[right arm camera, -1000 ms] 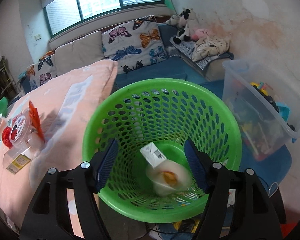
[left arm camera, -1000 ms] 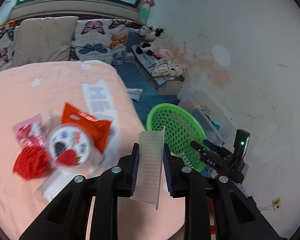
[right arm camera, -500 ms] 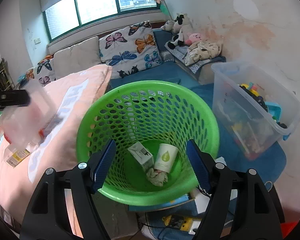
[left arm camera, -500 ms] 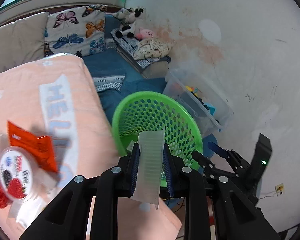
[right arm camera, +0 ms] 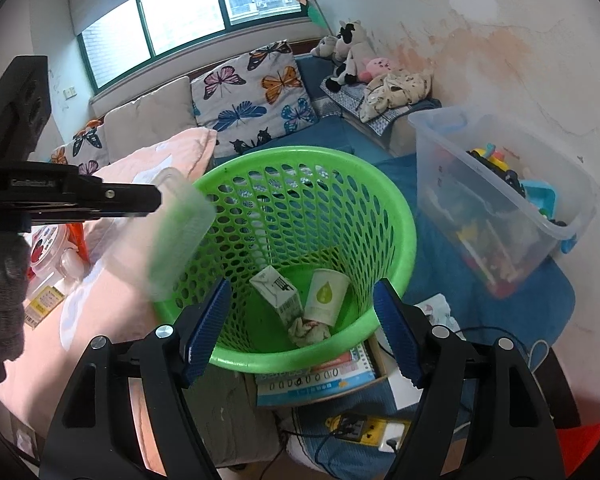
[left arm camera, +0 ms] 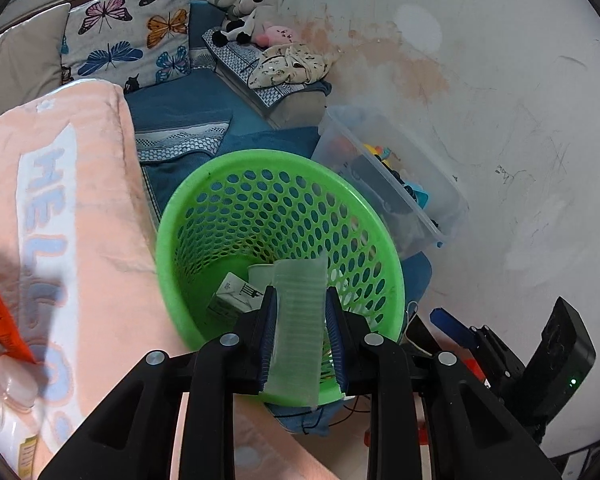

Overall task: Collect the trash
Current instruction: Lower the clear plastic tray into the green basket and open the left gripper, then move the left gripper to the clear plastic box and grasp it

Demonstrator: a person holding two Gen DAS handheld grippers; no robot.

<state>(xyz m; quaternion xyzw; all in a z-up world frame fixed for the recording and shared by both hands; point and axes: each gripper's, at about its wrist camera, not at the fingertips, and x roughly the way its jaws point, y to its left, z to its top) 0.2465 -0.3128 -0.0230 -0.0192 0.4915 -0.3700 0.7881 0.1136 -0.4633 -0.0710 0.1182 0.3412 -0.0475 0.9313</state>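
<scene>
Clear plastic tray (left arm camera: 298, 320) clamped by left gripper (left arm camera: 300, 334) above green basket (left arm camera: 204, 216).

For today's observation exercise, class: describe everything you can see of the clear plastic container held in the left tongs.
The clear plastic container is a translucent, ribbed, thin-walled tub, empty as far as can be seen. The left tongs are shut on it, blue pads pressing its two sides. In the right wrist view the container appears tilted at the near-left rim of the green basket, partly over the opening, not yet dropped. It touches nothing but the tongs; whether it brushes the rim cannot be told. A milk carton and paper cup lie below.
</scene>
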